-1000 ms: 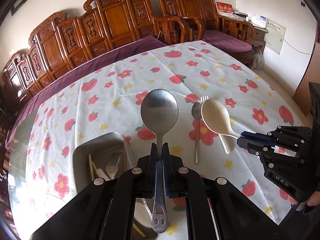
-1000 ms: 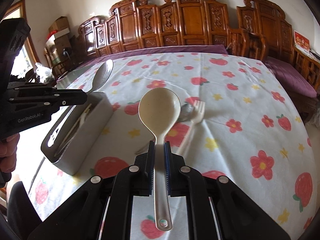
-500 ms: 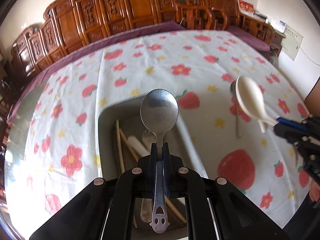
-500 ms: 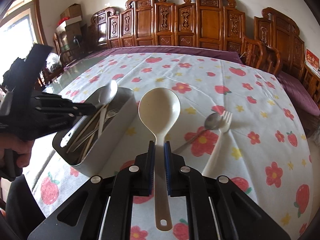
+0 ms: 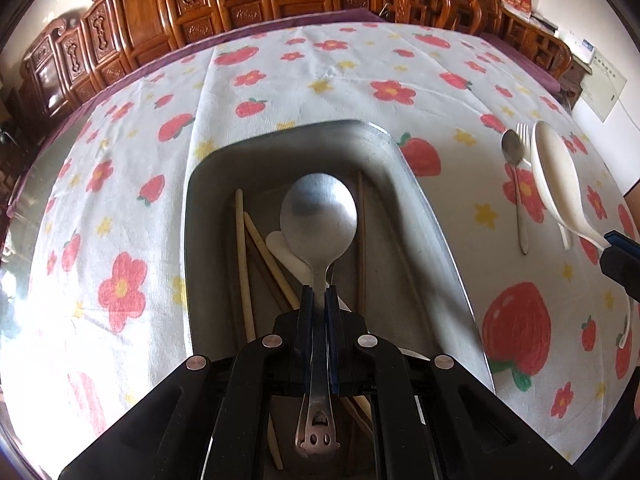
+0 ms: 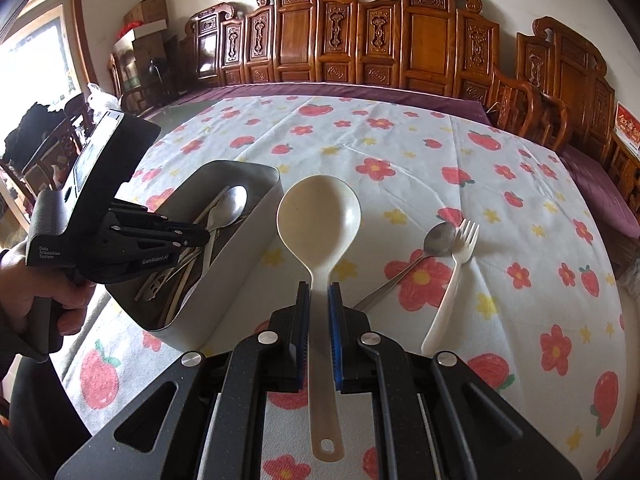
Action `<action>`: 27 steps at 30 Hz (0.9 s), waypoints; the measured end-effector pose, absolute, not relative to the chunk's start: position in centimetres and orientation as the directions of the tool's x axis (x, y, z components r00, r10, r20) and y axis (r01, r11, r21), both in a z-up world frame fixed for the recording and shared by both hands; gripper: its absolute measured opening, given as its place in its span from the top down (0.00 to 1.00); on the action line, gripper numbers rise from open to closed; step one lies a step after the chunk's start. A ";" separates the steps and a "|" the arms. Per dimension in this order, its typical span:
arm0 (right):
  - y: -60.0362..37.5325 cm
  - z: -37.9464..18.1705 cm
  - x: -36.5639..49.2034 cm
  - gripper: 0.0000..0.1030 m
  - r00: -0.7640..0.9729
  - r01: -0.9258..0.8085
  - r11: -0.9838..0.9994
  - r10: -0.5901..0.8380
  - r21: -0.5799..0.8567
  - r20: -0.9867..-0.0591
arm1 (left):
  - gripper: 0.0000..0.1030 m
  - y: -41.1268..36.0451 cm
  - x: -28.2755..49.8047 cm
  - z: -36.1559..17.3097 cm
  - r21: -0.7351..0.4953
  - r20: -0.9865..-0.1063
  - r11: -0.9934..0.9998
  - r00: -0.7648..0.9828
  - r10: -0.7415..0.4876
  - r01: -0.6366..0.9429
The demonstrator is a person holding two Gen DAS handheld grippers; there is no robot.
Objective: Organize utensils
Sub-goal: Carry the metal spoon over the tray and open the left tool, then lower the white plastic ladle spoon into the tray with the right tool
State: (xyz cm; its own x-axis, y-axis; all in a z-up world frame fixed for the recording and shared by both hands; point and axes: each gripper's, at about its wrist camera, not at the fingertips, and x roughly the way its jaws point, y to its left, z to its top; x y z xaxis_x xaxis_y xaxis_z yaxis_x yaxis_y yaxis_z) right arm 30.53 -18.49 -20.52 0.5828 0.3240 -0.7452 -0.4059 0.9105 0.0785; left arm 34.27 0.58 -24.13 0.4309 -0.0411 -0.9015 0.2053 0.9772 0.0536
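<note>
My left gripper (image 5: 319,294) is shut on the handle of a large metal spoon (image 5: 319,218), held low over the grey metal bin (image 5: 420,200). In the right wrist view the left gripper (image 6: 200,237) reaches into that bin (image 6: 236,256), its spoon (image 6: 228,210) among the utensils there. Chopsticks (image 5: 244,264) and a white utensil (image 5: 286,254) lie inside the bin. My right gripper (image 6: 319,292) is shut on a cream plastic ladle spoon (image 6: 319,216), above the tablecloth beside the bin; that ladle (image 5: 558,180) also shows in the left wrist view.
A small metal spoon (image 6: 434,240) and a white plastic fork (image 6: 456,276) lie on the flowered tablecloth (image 6: 400,152) right of the ladle. Carved wooden chairs (image 6: 400,40) ring the far side. A person's hand (image 6: 48,300) grips the left tool.
The left gripper has carried the metal spoon over and down into the bin, which now fills its view. The right gripper has shifted toward the bin with the ladle.
</note>
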 end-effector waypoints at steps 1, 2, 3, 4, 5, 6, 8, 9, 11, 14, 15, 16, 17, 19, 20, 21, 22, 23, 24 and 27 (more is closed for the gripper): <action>-18.5 -20.5 30.6 0.89 0.583 -0.405 0.911 0.323 0.079 -0.746 | 0.91 0.7 34.2 -24.1 0.046 -0.904 0.979 0.426 -0.044 0.199; -18.4 -20.4 30.5 0.89 0.582 -0.405 0.911 0.323 0.079 -0.746 | 0.88 0.8 34.1 -23.9 0.041 -0.902 0.980 0.430 -0.047 0.195; -18.4 -20.4 30.6 0.89 0.583 -0.405 0.911 0.323 0.078 -0.745 | 0.83 0.9 33.8 -23.6 0.036 -0.898 0.980 0.437 -0.054 0.195; -18.3 -20.3 30.4 0.89 0.585 -0.407 0.910 0.322 0.074 -0.744 | 0.82 1.0 33.6 -23.3 0.033 -0.895 0.980 0.443 -0.058 0.195; -18.1 -20.1 30.4 0.89 0.586 -0.409 0.910 0.322 0.072 -0.744 | 0.82 1.2 33.2 -22.8 0.028 -0.889 0.980 0.454 -0.065 0.195; -18.0 -20.0 30.3 0.89 0.587 -0.410 0.909 0.322 0.070 -0.743 | 0.80 1.4 32.7 -22.3 0.022 -0.882 0.980 0.466 -0.074 0.198; -17.5 -19.6 30.1 0.89 0.589 -0.416 0.907 0.322 0.063 -0.741 | 0.79 1.7 32.0 -21.2 0.023 -0.870 0.980 0.487 -0.078 0.199; -17.3 -19.5 30.0 0.89 0.590 -0.417 0.907 0.323 0.063 -0.740 | 0.79 2.0 31.4 -20.5 0.022 -0.860 0.979 0.504 -0.085 0.202; -16.8 -19.1 30.0 0.89 0.591 -0.420 0.905 0.324 0.061 -0.739 | 0.78 2.4 30.6 -19.3 0.022 -0.846 0.979 0.526 -0.091 0.204; -15.9 -18.7 30.0 0.89 0.586 -0.426 0.902 0.336 0.073 -0.737 | 0.74 3.5 29.5 -17.8 0.002 -0.827 0.980 0.551 -0.110 0.199; -15.5 -18.6 30.0 0.89 0.584 -0.429 0.900 0.340 0.076 -0.737 | 0.73 3.9 29.0 -17.4 -0.003 -0.820 0.981 0.561 -0.115 0.195; -15.0 -18.5 30.0 0.89 0.580 -0.434 0.898 0.345 0.079 -0.738 | 0.73 4.3 28.7 -17.0 -0.009 -0.814 0.981 0.569 -0.119 0.193; -14.4 -18.4 30.0 0.89 0.576 -0.439 0.894 0.352 0.084 -0.738 | 0.72 4.6 28.4 -16.7 -0.014 -0.807 0.982 0.577 -0.123 0.190; -13.4 -18.4 30.1 0.89 0.567 -0.449 0.889 0.359 0.087 -0.741 | 0.70 5.4 27.8 -15.9 -0.015 -0.793 0.983 0.597 -0.124 0.183; -12.7 -18.4 30.2 0.89 0.563 -0.455 0.886 0.363 0.089 -0.743 | 0.70 5.9 27.4 -15.5 -0.018 -0.785 0.984 0.606 -0.125 0.179; -12.3 -18.4 30.3 0.89 0.559 -0.459 0.884 0.367 0.091 -0.744 | 0.70 6.2 27.3 -15.3 -0.020 -0.780 0.984 0.612 -0.127 0.178; -11.6 -18.4 30.5 0.89 0.552 -0.463 0.881 0.372 0.096 -0.746 | 0.70 6.7 26.9 -14.9 -0.021 -0.772 0.984 0.623 -0.127 0.175; -11.1 -18.5 30.7 0.89 0.547 -0.465 0.879 0.375 0.101 -0.748 | 0.70 7.1 26.7 -14.6 -0.022 -0.766 0.985 0.630 -0.126 0.171; -10.5 -18.5 30.9 0.89 0.540 -0.468 0.877 0.380 0.106 -0.751 | 0.70 7.5 26.5 -14.2 -0.023 -0.761 0.985 0.636 -0.127 0.169; -8.7 -18.7 31.4 0.89 0.527 -0.472 0.874 0.385 0.115 -0.757 | 0.70 8.6 25.9 -13.5 -0.028 -0.750 0.986 0.649 -0.131 0.166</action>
State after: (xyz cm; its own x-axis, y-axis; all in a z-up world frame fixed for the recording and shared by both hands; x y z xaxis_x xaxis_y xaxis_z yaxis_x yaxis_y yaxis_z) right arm 31.43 -8.74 -18.74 0.5275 0.3849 -0.7574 -0.4724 0.8739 0.1152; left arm 25.95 8.63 -13.53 0.6487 -0.1306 -0.7497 0.1659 0.9857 -0.0281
